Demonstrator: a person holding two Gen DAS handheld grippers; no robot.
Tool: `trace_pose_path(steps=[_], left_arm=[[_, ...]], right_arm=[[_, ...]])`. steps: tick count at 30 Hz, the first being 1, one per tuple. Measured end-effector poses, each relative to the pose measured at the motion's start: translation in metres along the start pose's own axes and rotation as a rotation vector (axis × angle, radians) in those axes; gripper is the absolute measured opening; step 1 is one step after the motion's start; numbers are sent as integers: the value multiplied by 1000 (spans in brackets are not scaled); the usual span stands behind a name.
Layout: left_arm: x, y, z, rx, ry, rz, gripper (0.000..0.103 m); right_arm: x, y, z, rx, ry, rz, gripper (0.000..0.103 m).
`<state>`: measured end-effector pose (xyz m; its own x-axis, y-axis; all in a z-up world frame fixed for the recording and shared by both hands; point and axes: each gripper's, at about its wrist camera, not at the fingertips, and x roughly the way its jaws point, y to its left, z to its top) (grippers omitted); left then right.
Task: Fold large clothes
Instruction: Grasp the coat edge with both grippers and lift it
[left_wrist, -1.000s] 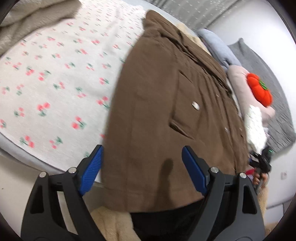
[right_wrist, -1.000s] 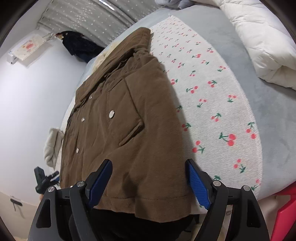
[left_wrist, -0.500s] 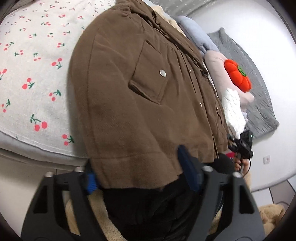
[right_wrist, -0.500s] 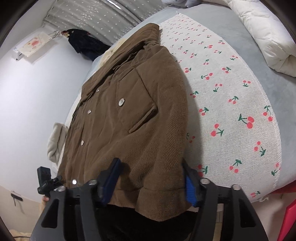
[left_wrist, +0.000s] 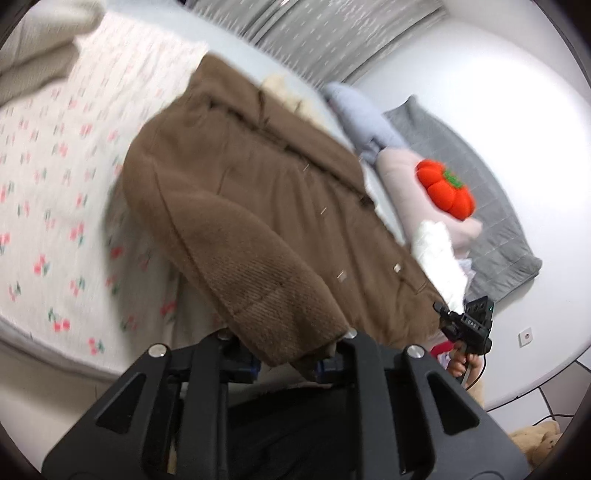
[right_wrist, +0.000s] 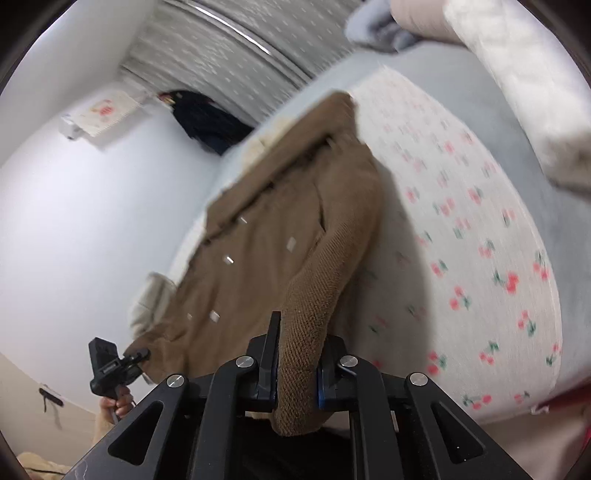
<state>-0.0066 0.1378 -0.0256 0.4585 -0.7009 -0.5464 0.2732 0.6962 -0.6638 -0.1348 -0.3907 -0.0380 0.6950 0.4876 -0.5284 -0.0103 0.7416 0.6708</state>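
- Brown jacket (left_wrist: 258, 192): it lies front-up across the cherry-print sheet (left_wrist: 55, 184) on the bed, collar toward the far curtain; we hold its near hem, which a second ago lay flat over the bed's edge and now stands bunched and lifted.
- Bed (right_wrist: 480, 122): grey cover under the sheet, a white duvet (right_wrist: 517, 92) along one side, and cushions with an orange pumpkin toy (left_wrist: 445, 190) on the floor side.
- Room: pale walls, a dotted grey curtain (right_wrist: 229, 48) behind the bed.
- Our left claw (left_wrist: 288, 365): a second ago wide apart around the hem, its jaws are now closing with the hem corner clenched between them.
- Our right claw (right_wrist: 295, 373): likewise closing, the other hem corner pinched between its blue pads.
- Meaning, as we judge it: both corners are secured, so we can carry the hem toward the collar for the first fold.
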Motion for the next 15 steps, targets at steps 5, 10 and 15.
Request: trace_pose_path(steps=[5,10,15], left_arm=[[-3,-26,31,44,-92,-2,20],[-13,-49,80,86,-216,12,18],[-9,-57,143,129,-295,26,18]], right_arm=[[-13,30,27,-57,-92,23,13],[-14,63,75,-108,-183,37,13],[-1,82,135,-131,-252,41,12]])
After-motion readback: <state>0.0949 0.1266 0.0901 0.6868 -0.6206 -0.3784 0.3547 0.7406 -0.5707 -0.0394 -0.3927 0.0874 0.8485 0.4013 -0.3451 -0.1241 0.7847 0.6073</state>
